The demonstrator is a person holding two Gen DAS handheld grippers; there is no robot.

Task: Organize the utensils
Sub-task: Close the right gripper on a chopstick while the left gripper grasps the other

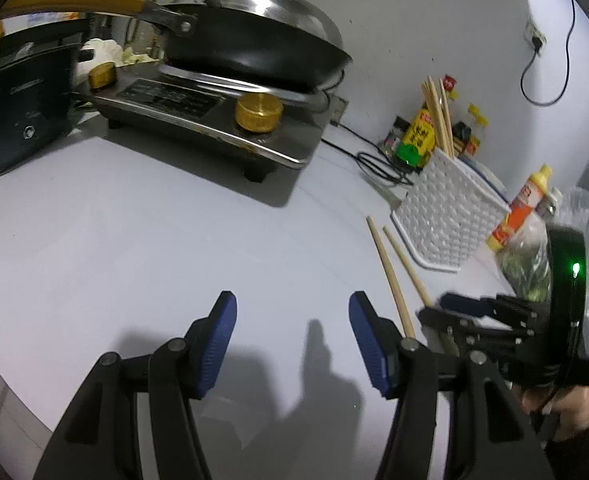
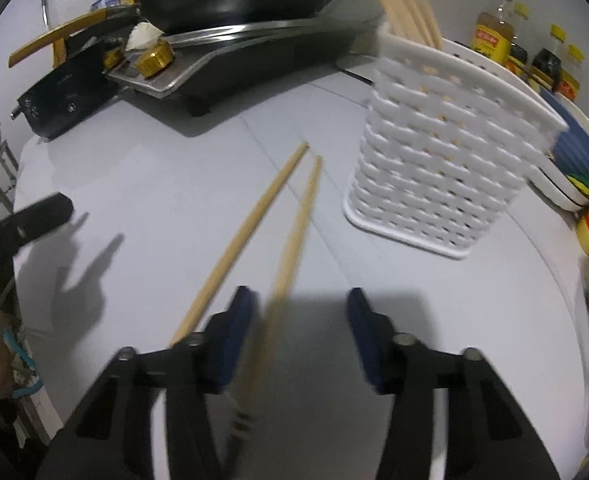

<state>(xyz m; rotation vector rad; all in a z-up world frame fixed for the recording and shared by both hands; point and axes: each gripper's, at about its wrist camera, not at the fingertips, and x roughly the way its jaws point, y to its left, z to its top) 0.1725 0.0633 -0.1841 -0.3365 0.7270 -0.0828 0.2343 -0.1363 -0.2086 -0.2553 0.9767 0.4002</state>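
Two wooden chopsticks lie on the white counter, left of a white woven utensil basket point(image 2: 446, 168) that holds several upright chopsticks point(image 2: 402, 0). My right gripper point(image 2: 300, 300) is low over the counter with its jaws apart. The right loose chopstick point(image 2: 294, 240) runs between them, close against the left pad point(image 2: 238, 332), while the right pad stands clear of it. The left loose chopstick point(image 2: 246, 236) lies outside the jaws. In the left wrist view my left gripper point(image 1: 292, 340) hovers open and empty, left of the chopsticks point(image 1: 390, 272), the right gripper point(image 1: 446, 312) and the basket point(image 1: 446, 208).
A gas stove point(image 1: 214, 112) with a lidded black wok point(image 1: 254, 44) stands at the back left, beside a black appliance point(image 1: 18, 120). Sauce bottles point(image 1: 418, 136) and a cable line the wall. Stacked dishes point(image 2: 574, 152) and a bag of greens point(image 1: 530, 256) sit to the right.
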